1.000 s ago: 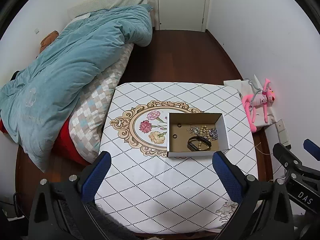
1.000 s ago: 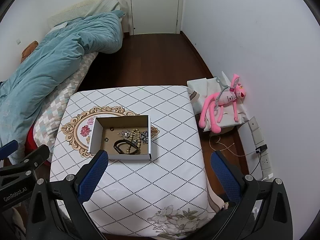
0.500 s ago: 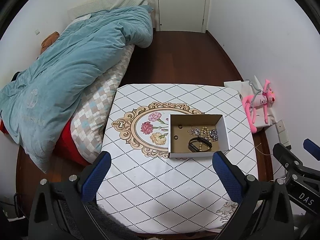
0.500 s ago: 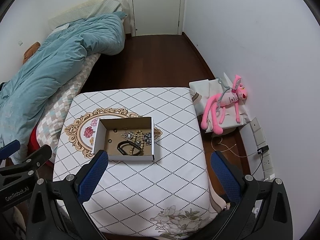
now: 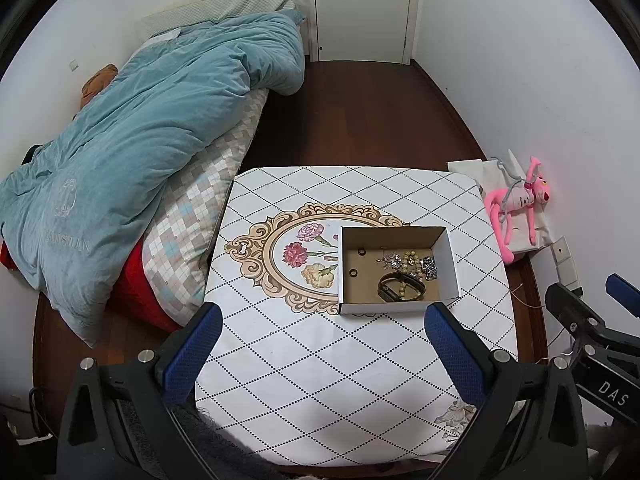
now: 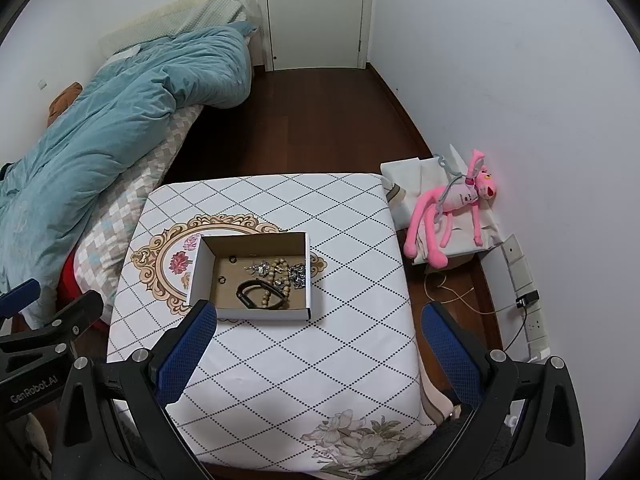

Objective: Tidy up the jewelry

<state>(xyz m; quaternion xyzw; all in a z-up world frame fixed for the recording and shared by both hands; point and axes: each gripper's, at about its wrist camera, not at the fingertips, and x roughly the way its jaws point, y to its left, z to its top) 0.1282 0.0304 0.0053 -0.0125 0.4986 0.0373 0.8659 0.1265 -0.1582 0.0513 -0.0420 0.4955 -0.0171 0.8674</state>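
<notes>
One cardboard box (image 5: 451, 261) sat on the one counter (image 5: 304, 364); inside it lay two small dark rings (image 5: 361, 251), one black bracelet (image 5: 401, 287), one beaded strand (image 5: 409, 261) and two sparkly pieces (image 5: 429, 268); two claws, left (image 5: 320, 350) and right (image 6: 319, 346), hung wide apart; one pink plush toy (image 6: 452, 208) lay off the counter.

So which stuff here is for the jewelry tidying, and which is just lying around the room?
For the job:
cardboard box on the table
black bracelet
bead bracelet
two small rings
sparkly pieces
left gripper and right gripper, both open

Just lying about:
pink plush toy
blue duvet
white bag
door
</notes>
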